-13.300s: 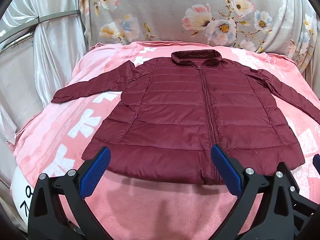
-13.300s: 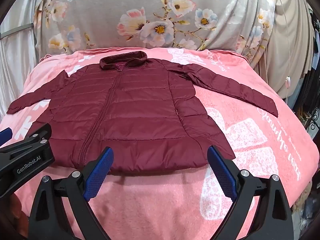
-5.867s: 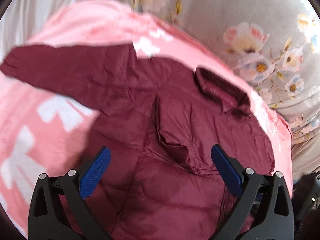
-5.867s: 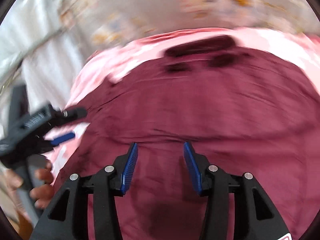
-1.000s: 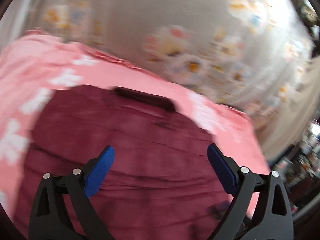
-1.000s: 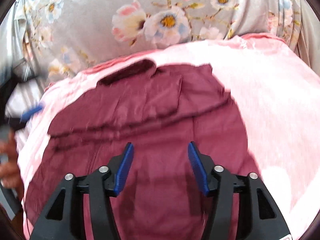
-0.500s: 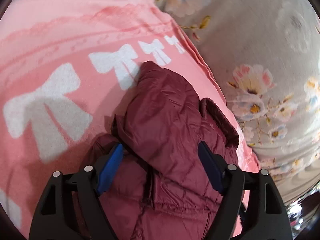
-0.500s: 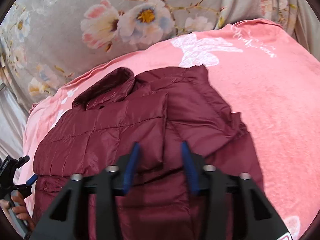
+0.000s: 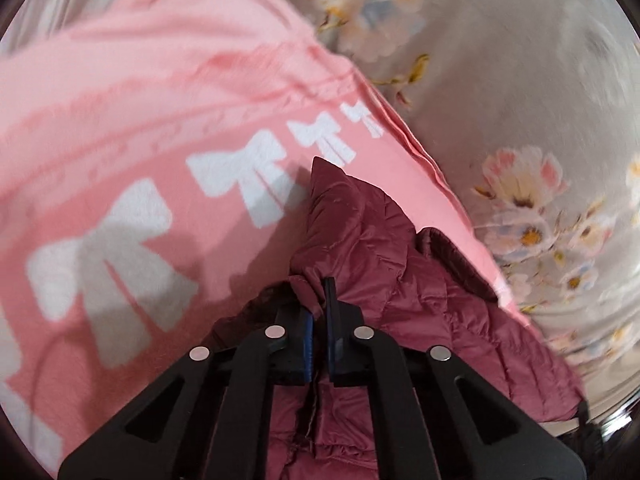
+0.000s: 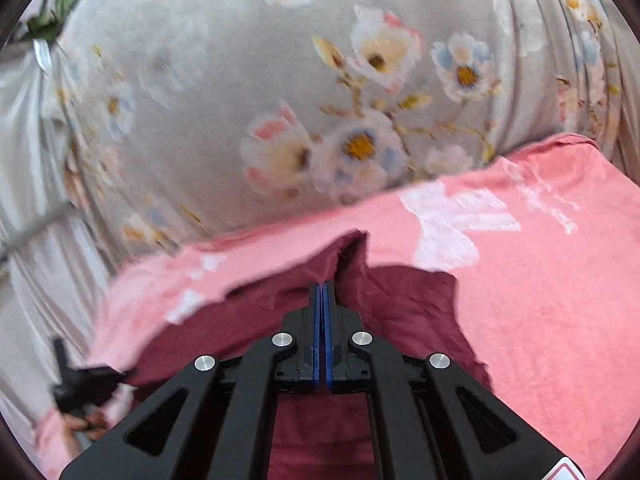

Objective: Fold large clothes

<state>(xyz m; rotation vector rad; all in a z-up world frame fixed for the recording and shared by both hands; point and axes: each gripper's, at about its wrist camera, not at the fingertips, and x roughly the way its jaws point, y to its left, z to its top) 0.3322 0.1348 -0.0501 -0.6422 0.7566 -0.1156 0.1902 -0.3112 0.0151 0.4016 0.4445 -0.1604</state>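
The maroon quilted jacket (image 9: 368, 240) lies on the pink blanket (image 9: 140, 128) with its sleeves folded in. My left gripper (image 9: 318, 292) is shut, pinching the jacket's left shoulder fabric, which puckers up between the blue pads. In the right wrist view the jacket (image 10: 404, 300) is lifted into a peak, and my right gripper (image 10: 322, 288) is shut on that raised fabric near the right shoulder. The collar (image 9: 452, 256) shows just right of the left gripper. The jacket's lower part is hidden under both grippers.
A grey floral curtain (image 10: 320, 120) hangs behind the bed. White bows (image 9: 108, 256) mark the blanket to the left. At the right wrist view's lower left, a hand (image 10: 80, 424) holds the other gripper. Shiny pale drapes (image 10: 32, 240) hang at left.
Both grippers went from open above the jacket to shut on its fabric. The left one swung over to the left shoulder and dropped; the right one rose, pulling the cloth up.
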